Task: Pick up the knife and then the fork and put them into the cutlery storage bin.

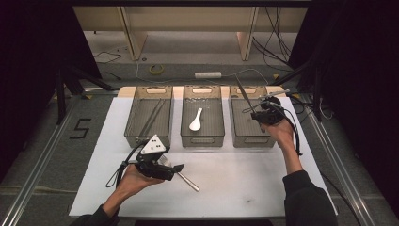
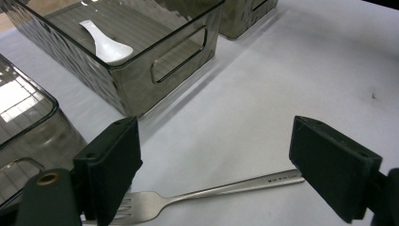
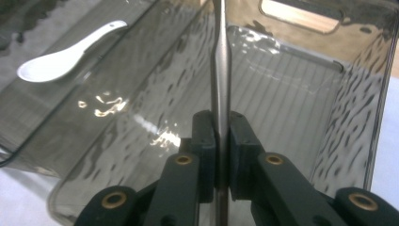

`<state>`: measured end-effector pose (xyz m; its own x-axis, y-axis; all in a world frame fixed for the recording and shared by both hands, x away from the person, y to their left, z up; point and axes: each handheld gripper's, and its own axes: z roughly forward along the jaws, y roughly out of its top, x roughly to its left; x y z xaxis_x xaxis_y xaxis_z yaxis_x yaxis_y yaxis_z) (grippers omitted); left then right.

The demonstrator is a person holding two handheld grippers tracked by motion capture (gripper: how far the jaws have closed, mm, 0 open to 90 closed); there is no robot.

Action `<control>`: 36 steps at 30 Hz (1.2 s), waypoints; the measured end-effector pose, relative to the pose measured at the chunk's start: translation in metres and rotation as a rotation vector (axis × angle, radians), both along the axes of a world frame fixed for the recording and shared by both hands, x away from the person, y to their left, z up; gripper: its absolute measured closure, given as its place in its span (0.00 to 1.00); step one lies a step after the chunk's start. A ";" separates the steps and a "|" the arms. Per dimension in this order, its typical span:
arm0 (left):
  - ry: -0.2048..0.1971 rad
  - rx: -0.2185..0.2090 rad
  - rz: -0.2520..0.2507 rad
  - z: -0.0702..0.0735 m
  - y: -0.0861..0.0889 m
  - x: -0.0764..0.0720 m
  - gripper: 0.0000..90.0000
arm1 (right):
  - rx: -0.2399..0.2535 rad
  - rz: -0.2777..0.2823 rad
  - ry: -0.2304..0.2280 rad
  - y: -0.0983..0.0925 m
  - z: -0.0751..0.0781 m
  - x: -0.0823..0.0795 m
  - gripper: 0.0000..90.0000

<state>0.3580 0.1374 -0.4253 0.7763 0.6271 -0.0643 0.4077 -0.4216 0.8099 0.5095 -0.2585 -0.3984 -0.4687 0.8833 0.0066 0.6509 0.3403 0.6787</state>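
metal utensil (image 3: 220, 61) pinched in right gripper (image 3: 221, 141) over bin (image 3: 329, 117)

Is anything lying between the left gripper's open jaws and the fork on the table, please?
Nothing visible does. The left gripper stands open astride the fork, which lies bare on the white table, a jaw beside each end.

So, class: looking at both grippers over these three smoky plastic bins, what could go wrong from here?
1. The right gripper pinches a slim metal utensil by a narrow part of its handle above the right-hand bin; it could pivot or slip and perhaps miss the bin.
2. The left gripper stands open over the steel fork lying flat on the white tabletop; the pads may scrape the surface or push the fork aside.
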 end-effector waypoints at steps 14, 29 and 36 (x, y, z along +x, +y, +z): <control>0.009 0.016 0.004 -0.002 0.000 0.001 0.18 | 0.012 -0.047 0.065 0.002 -0.024 0.004 0.93; 0.013 0.032 -0.004 -0.001 0.001 0.002 0.18 | 0.065 -0.061 0.034 0.001 -0.010 -0.003 0.50; 0.019 0.037 -0.004 0.000 0.001 0.003 0.18 | 0.146 -0.020 -0.027 -0.004 0.003 -0.021 0.40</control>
